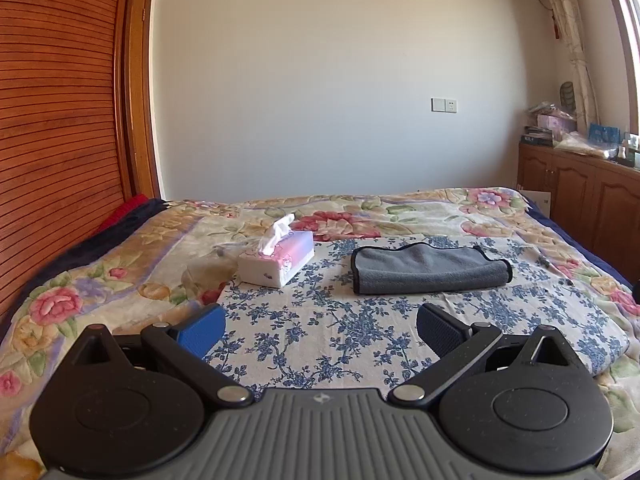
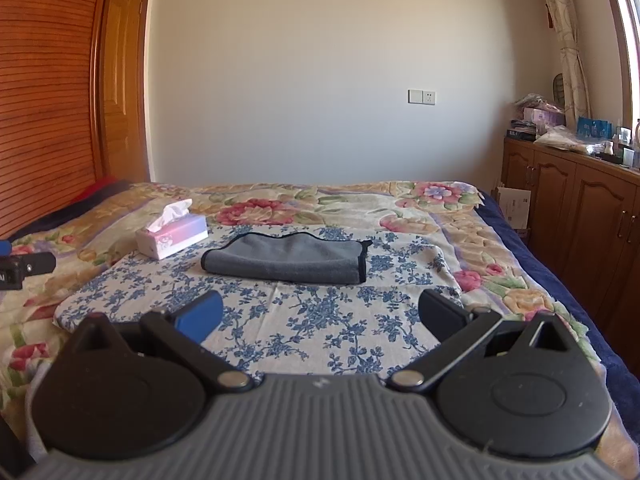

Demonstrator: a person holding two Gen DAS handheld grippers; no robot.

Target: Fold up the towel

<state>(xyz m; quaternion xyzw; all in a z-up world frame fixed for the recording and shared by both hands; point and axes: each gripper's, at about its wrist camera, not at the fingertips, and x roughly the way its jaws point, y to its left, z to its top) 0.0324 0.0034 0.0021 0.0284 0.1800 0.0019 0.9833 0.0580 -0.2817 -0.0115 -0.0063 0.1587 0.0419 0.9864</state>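
Holding my left gripper [image 1: 320, 330] and right gripper [image 2: 320, 316] both spread wide and gripping nothing, I count one grey towel [image 1: 430, 269] lying folded on the blue-flowered cloth [image 1: 304, 332], with one tissue box [image 1: 276, 258] beside it.

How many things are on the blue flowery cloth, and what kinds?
Towel: 1, grey, already folded over.
Tissue box: 1, pink and white, partly on the cloth.
Total: 2.
Both grippers, left and right, are open and hold nothing.
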